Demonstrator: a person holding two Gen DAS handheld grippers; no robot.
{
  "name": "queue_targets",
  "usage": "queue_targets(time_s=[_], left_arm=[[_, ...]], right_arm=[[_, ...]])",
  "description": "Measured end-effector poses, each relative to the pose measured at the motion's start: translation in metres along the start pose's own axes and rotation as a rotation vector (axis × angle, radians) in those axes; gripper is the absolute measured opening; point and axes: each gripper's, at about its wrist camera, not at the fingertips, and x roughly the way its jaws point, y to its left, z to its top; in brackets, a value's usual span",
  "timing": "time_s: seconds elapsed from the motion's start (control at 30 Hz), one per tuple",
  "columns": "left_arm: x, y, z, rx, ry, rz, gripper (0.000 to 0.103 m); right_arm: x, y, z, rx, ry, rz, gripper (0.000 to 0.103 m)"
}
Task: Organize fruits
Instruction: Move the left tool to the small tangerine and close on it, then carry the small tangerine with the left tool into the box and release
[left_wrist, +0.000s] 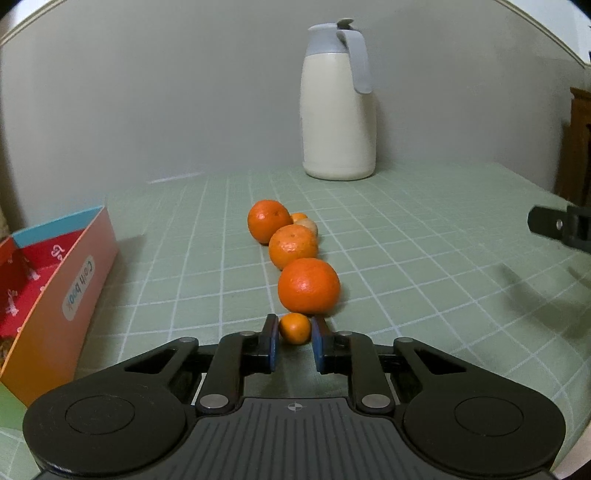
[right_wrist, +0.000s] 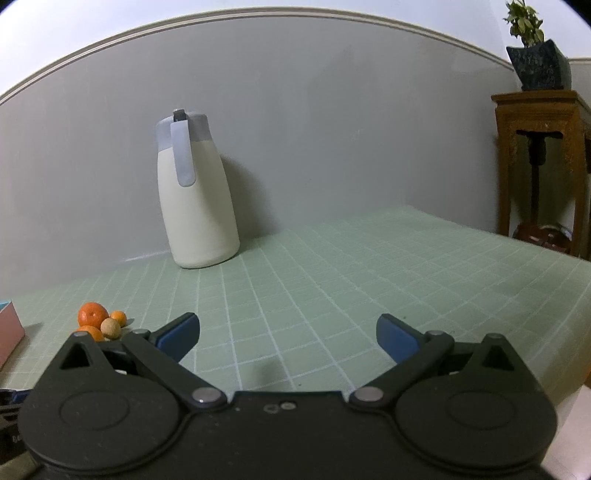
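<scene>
Left tongs (left_wrist: 294, 328) sit low on the bench (left_wrist: 424, 236), nearly closed around the small orange (left_wrist: 294, 328). The blue pads (left_wrist: 272, 341) are at its flanks; looks like contact, but I can't confirm squeeze or lift from this view. The fruit appears to rest on the green grid cloth.

It's the near end of a row running away from the camera: big orange (left_wrist: 308, 290) just behind it, almost touching, then a second orange (left_wrist: 293, 246), a third (left_wrist: 268, 220), and behind those a pale tan fruit (left_wrist: 309, 226) and a tiny orange one (left_wrist: 299, 216), both partly hidden.

Right tongs (right_wrist: 288, 334) are spread wide, holding nothing, hovering over bare cloth well to the right of the row. From there only the far end of the line shows, at lower left.

Colourful box (left_wrist: 79, 273) stands open at left, near the row; cream jug (left_wrist: 338, 110) at the back by the wall, well clear.

Step, my read: gripping the smallest fruit, either placing it at the line's end or picking it for the box. Can't tell which.

Next move: if picking, firm up the pinch and lift straight up before moving sideways, since the big orange is tight behind and a nudge would roll the row. If placing, open slowly and back straight out.
</scene>
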Motion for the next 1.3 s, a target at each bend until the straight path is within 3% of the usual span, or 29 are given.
queue_targets(time_s=[0.17, 0.33, 0.57, 0.77, 0.97, 1.3], left_arm=[[-0.002, -0.001, 0.001, 0.012, -0.016, 0.005, 0.019], [-0.012, 0.0, 0.001, 0.03, -0.064, 0.044, 0.019], [-0.03, 0.012, 0.003, 0.057, -0.144, 0.155, 0.019], [-0.047, 0.035, 0.003, 0.06, -0.195, 0.293, 0.019], [-0.057, 0.073, 0.002, 0.009, -0.189, 0.427, 0.019], [-0.055, 0.147, -0.008, -0.147, -0.071, 0.577, 0.019]], right_arm=[[-0.006, 0.0, 0.0, -0.009, -0.047, -0.054, 0.102], [-0.006, -0.003, 0.0, 0.004, -0.039, -0.068, 0.102], [-0.006, 0.004, 0.0, -0.013, -0.036, -0.045, 0.102], [-0.008, 0.02, 0.0, -0.026, -0.036, -0.006, 0.102], [-0.01, 0.043, -0.002, -0.053, -0.031, 0.059, 0.102], [-0.014, 0.093, -0.009, -0.123, -0.02, 0.183, 0.102]])
